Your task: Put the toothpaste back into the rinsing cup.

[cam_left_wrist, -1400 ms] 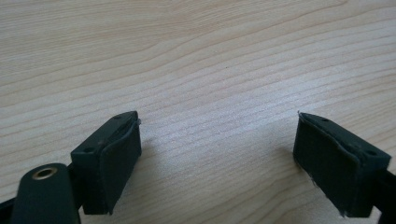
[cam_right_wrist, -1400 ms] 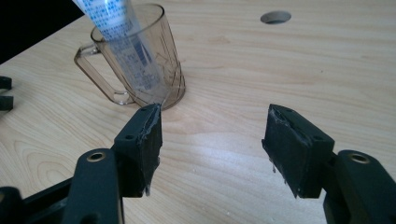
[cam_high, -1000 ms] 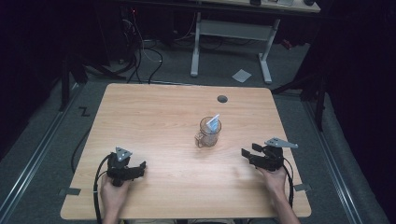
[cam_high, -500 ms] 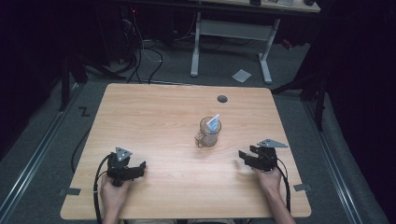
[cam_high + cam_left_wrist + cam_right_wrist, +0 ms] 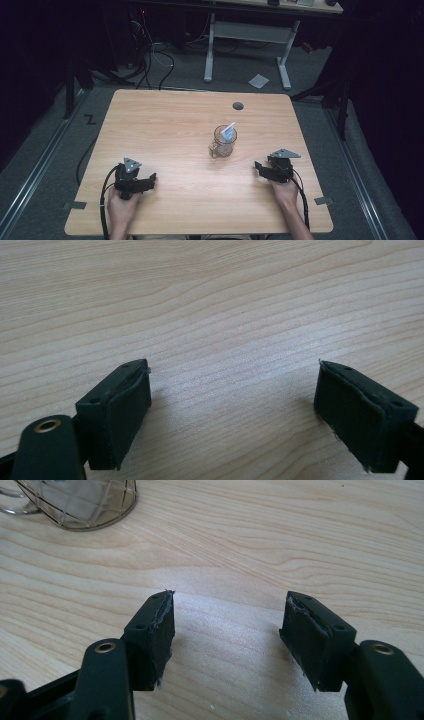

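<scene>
Tools, high view: left tool (image 5: pixel 136 181) lower left, right tool (image 5: pixel 271 170) lower right, both resting low on the bench (image 5: pixel 165 125); glass mug (image 5: pixel 223 141) with a pale blue packet (image 5: pixel 228 131) stands centre.
Left gripper view: jaws wide, nothing between.
Right gripper view: jaws wide, empty; mug base (image 5: pixel 82 502) upper left.
Step judged: approach not yet begun; next, reach the right tool toward the mug.

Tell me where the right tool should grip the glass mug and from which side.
Grip the glass mug across its round body, coming level from its right, probably. It stands upright, its handle juts to the lower left, and a blue-white packet sticks out of the mouth. The right tool is open with nothing between its jaws.
</scene>
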A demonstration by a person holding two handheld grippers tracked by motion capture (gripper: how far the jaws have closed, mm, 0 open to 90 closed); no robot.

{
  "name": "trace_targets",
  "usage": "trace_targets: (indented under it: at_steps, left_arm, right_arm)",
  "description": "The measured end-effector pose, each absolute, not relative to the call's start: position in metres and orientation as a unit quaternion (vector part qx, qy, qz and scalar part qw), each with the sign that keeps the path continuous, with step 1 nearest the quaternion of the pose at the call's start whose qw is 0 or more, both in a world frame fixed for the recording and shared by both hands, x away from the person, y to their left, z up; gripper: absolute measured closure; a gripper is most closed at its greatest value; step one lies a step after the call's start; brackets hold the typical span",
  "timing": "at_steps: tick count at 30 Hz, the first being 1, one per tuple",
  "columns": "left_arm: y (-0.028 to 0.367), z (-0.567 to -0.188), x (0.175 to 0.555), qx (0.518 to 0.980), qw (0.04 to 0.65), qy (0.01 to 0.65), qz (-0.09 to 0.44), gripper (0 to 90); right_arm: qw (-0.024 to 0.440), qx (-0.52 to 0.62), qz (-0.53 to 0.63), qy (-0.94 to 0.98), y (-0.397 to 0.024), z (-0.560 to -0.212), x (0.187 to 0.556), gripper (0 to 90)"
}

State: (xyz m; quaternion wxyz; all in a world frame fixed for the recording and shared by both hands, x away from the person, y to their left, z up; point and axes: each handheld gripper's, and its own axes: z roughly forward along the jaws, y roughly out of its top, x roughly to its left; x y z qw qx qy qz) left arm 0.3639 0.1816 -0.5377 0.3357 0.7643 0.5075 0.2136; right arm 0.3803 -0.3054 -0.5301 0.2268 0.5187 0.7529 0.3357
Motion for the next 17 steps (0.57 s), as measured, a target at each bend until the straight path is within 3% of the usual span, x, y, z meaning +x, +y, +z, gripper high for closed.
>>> trace_targets:
  at_steps: [17]
  left_arm:
    - [0.1817,-0.5375,0.3642,0.764,0.335,0.508,0.213,15.5]
  right_arm:
    - [0.229,0.515,0.320,0.761,-0.3035,-0.5309,0.3803,33.9]
